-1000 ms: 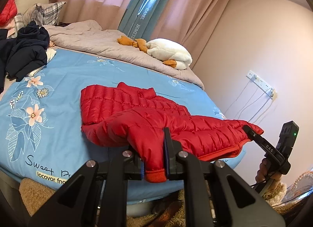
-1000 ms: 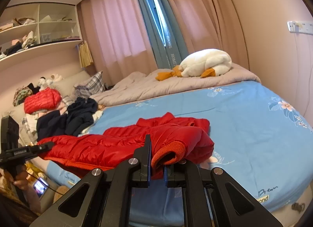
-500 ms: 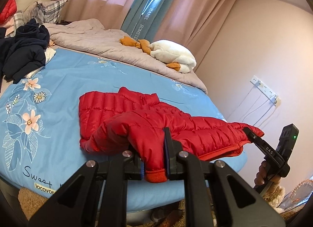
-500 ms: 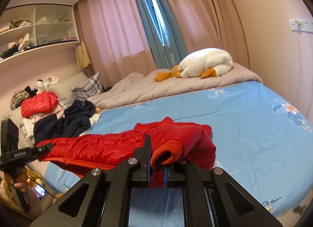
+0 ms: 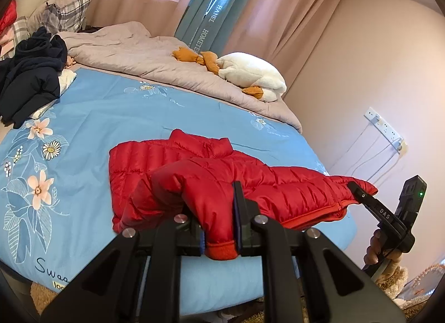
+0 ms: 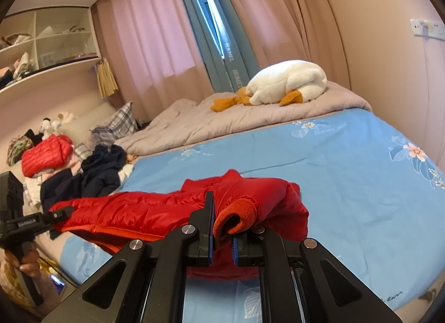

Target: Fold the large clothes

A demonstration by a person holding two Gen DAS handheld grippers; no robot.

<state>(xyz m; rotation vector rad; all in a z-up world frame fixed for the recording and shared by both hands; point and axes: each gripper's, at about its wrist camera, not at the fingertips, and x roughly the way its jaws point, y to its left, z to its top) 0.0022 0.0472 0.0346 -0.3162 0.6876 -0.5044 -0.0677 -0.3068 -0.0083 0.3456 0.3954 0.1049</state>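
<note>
Both cuffs of red jacket [image 5: 211,173] overhang bed edge [image 5: 328,239].

- Left gripper [image 5: 219,228]: jaws clamped on a red cuff, pointing slightly down.
- Right gripper [image 6: 222,236]: jaws pinched on the other cuff.
- A hand [image 5: 374,250] grips each handle.

Bare blue sheet [image 5: 116,117] beyond; dark clothes pile [image 5: 30,78] at left edge.
</note>
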